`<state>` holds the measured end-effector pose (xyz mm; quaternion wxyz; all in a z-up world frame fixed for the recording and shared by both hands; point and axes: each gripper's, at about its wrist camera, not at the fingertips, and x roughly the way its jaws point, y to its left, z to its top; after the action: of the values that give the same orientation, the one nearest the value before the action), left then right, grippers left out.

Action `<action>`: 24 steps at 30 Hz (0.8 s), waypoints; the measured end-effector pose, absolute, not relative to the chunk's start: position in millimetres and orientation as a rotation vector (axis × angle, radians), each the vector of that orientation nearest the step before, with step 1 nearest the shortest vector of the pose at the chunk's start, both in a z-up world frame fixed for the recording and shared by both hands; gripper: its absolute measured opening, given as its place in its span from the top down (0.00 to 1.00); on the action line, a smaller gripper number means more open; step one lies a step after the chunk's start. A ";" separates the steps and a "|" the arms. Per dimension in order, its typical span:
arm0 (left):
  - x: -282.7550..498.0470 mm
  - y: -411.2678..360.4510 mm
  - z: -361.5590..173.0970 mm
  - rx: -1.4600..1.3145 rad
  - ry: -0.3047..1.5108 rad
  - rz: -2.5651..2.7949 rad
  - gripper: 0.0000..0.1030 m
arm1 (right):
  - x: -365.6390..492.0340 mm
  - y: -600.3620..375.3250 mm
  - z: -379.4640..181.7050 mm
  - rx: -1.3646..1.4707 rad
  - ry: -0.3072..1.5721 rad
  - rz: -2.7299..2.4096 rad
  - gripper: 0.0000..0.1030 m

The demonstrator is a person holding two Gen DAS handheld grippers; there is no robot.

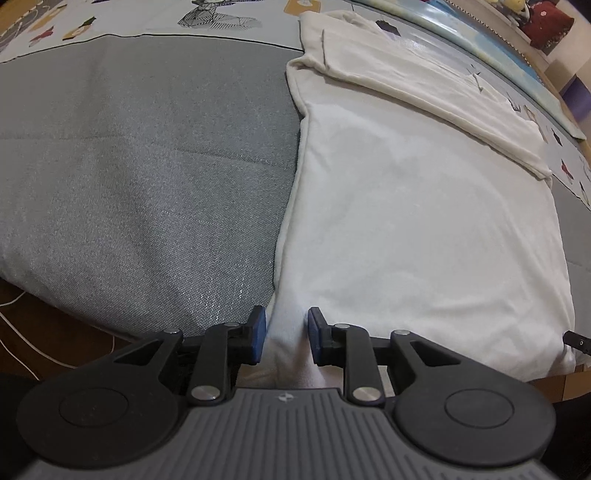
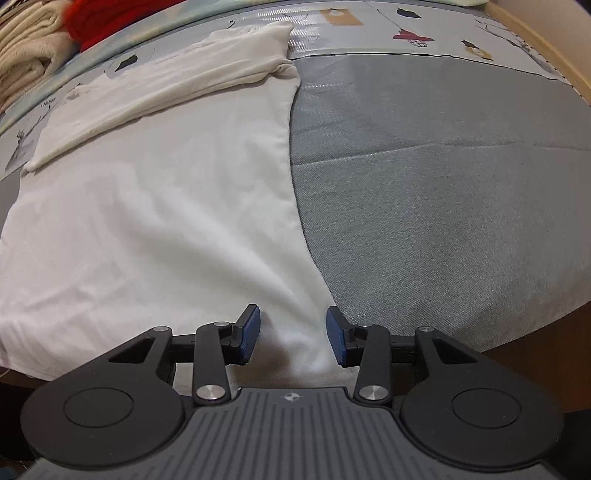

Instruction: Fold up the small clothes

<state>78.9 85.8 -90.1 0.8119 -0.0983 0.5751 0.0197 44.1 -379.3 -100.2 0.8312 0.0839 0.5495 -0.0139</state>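
Premises: a home bedroom. Work surface is a bed covered by a grey woven quilt bordered with a pale cartoon-printed fabric band. Beyond the quilt's far edge, folded cream knitwear is stacked beside a red fuzzy garment. Below the quilt's near edge, brown wooden flooring carries a white cable.

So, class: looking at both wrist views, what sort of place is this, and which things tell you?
Probably a bedroom at home: a white garment lies on a grey bed cover with printed bedding, and folded clothes are stacked at the far edge.
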 end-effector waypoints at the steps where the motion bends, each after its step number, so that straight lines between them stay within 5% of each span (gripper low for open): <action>1: 79.8 86.5 -91.2 -0.213 1.229 0.044 0.74 | 43.9 -378.4 -100.4 0.169 1.166 -0.029 0.58; 19: 80.2 91.5 -95.1 -0.239 1.241 0.066 0.70 | 38.7 -384.3 -105.9 0.180 1.218 -0.094 0.61; 22: 80.9 89.3 -96.7 -0.221 1.240 0.055 0.76 | 38.9 -384.9 -104.1 0.180 1.207 -0.111 0.73; 24: 79.9 87.3 -95.4 -0.215 1.230 0.042 0.89 | 37.5 -388.0 -101.8 0.199 1.196 -0.125 0.90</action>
<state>79.9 87.3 -95.4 0.8112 -0.1006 0.5757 0.0198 37.5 -388.0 -101.8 0.8200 0.0935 0.5616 -0.0586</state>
